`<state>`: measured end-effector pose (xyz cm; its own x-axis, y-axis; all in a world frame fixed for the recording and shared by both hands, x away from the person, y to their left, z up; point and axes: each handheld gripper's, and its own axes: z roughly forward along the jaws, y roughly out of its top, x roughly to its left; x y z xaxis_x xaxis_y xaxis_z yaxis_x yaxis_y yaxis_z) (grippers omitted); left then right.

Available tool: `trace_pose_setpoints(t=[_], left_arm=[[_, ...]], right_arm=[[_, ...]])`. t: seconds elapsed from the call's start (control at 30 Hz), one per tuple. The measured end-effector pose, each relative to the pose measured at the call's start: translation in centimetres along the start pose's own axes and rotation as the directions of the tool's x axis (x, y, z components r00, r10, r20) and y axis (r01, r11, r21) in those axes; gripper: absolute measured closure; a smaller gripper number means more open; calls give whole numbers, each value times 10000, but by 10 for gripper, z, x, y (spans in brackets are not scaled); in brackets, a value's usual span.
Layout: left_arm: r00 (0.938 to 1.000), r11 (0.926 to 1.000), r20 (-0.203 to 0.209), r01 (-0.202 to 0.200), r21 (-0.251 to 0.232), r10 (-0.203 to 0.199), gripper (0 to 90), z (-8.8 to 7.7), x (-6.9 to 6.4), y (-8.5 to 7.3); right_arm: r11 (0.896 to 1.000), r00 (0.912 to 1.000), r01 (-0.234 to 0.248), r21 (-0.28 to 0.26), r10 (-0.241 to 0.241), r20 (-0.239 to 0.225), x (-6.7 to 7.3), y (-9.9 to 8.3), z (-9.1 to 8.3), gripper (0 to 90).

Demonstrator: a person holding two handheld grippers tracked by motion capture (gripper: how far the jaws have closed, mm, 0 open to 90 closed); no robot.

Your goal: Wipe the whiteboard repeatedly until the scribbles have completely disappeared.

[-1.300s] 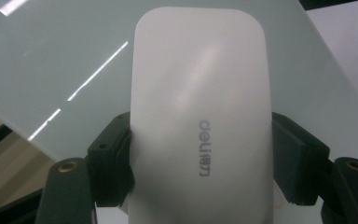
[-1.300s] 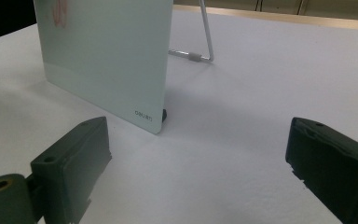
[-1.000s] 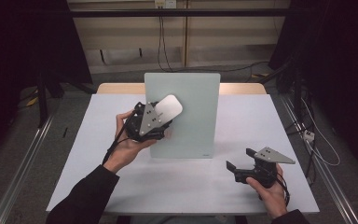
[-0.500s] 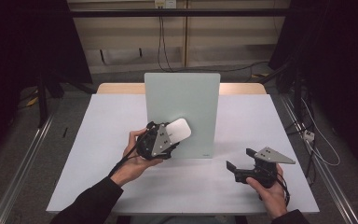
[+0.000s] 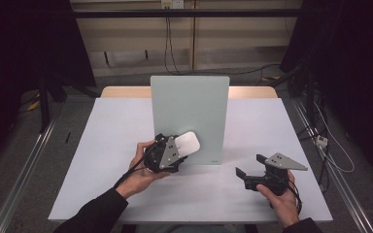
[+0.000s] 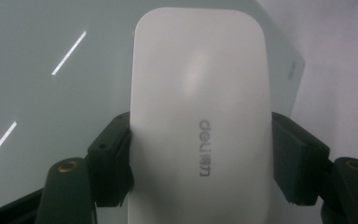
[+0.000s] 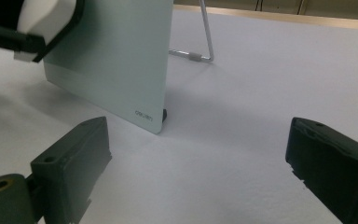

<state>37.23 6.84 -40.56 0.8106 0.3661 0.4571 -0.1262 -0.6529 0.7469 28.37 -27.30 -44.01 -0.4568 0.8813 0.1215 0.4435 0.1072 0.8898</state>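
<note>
A pale green glass board [image 5: 194, 109] stands upright on a wire stand [image 7: 205, 42] in the middle of the white table [image 5: 102, 145]. My left gripper [image 5: 177, 150] is shut on a white board eraser [image 5: 187, 143], its pads [image 6: 114, 163] pressing both long sides of the eraser [image 6: 200, 116]. The eraser is held against the lower left of the board's face [image 6: 51, 93]. My right gripper [image 5: 250, 167] rests low over the table at the front right, jaws open with nothing between them [image 7: 196, 172]. The board's lower corner [image 7: 144, 112] lies ahead of it.
The table's wooden far edge [image 5: 252, 92] shows behind the board. Metal rails [image 5: 24, 160] run along the floor on both sides. Cables [image 5: 320, 141] lie on the floor at the right.
My left gripper has carried the eraser down the board's face, from near its upper left to its lower left. The right gripper has stayed where it was.
</note>
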Motion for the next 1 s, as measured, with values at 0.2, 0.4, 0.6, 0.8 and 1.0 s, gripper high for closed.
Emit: trace_pose_setpoints(t=[0.2,0.4,0.6,0.8,1.0], left_arm=[[9983,9986,-499,277,-440,-299,310,-11,28,18],[9960,9974,-839,233,-687,-290,310,-10,29,22],[9992,9993,-255,-305,-206,300,310,1,5,9],[9986,9990,301,-438,87,436,310,9,-14,-5],[9962,9976,627,-618,317,597,310,16,-25,-8]], right_arm=[[10000,10000,-3,-10,3,-6,0,0,0,64],[10000,10000,6,-6,-6,-2,0,0,0,64],[10000,10000,7,-9,-7,-7,0,0,0,64],[10000,10000,17,1,-17,-14,0,0,0,64],[10000,10000,-6,-1,6,-9,0,0,0,64]])
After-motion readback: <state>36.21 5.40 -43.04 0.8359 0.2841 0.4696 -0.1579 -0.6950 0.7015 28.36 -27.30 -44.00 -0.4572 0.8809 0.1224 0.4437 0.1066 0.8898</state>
